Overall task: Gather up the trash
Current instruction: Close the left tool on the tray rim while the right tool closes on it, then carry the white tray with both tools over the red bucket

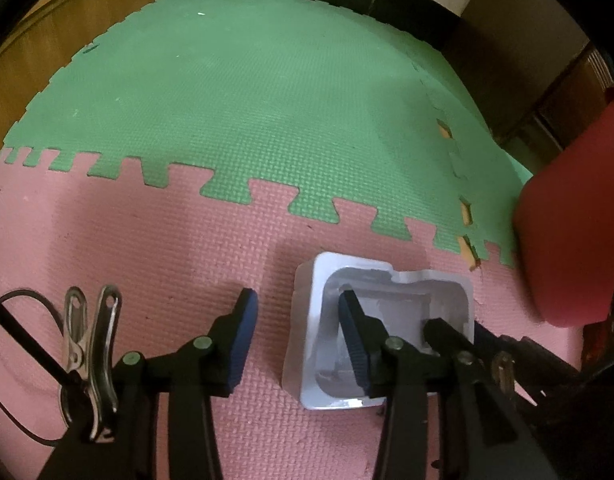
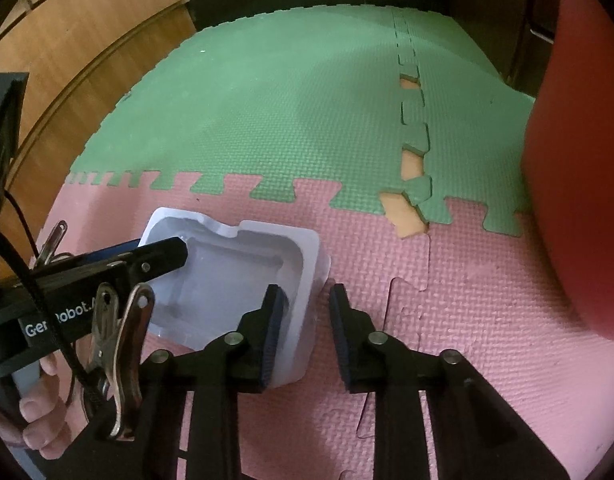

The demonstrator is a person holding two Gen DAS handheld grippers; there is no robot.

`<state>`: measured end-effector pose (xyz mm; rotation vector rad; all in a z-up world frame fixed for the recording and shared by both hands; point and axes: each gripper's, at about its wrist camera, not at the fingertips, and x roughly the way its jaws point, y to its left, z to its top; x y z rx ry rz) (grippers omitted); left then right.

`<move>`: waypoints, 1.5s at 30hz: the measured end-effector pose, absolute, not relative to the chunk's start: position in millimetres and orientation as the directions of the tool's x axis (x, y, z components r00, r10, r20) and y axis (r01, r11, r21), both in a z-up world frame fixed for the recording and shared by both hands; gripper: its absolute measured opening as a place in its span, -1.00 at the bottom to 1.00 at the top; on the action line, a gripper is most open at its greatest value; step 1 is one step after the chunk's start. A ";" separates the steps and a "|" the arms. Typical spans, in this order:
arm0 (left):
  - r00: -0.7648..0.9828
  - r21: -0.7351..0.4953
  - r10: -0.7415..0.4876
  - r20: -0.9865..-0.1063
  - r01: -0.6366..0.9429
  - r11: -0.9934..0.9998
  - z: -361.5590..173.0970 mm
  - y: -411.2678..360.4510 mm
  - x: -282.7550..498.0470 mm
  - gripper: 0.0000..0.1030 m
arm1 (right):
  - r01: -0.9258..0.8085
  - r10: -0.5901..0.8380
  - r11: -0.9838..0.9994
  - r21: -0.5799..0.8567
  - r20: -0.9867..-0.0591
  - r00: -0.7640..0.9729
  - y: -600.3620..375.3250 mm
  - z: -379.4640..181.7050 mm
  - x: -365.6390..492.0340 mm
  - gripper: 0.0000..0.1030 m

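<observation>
Straddling opposite walls of a white moulded plastic packaging tray on the pink foam floor mat, my left claw and right claw are both released, gripping nothing. Thin walls could buckle or slip if I pinch unevenly. Tray looks empty; red bin waits nearby.

Pink and green foam mat floor; white plastic tray on pink part; red bin alongside.
</observation>
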<state>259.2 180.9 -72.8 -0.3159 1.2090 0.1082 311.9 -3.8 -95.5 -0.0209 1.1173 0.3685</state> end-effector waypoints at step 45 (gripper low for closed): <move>0.636 -0.222 -0.248 -0.730 0.122 0.967 169.0 61.7 177.1 -0.62 | -0.265 0.354 0.935 0.236 -0.580 0.734 -116.6 128.9 187.1 -0.80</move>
